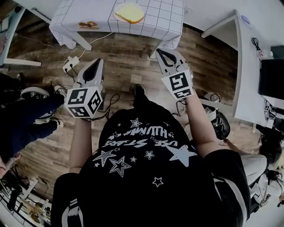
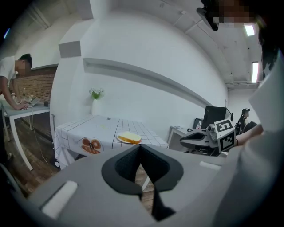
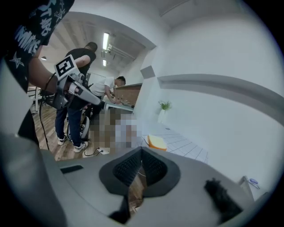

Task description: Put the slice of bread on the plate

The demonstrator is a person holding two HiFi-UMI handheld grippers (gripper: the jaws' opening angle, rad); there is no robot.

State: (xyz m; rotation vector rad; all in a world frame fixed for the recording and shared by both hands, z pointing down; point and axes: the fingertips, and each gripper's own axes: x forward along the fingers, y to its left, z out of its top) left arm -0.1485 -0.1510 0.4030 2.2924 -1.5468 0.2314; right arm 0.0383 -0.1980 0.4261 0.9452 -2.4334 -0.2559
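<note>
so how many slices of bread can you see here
1. The slice of bread already lies on the plate, near the edge of the checked table. The views don't show whether a second slice is hidden under it.

Bread (image 1: 129, 12): yellow. Cloth (image 1: 164, 17) ahead of left gripper (image 1: 99, 62): white, dark grid. Floor (image 1: 128, 57) beneath it: brown planks. Shirt (image 1: 146, 150): black, white stars.
</note>
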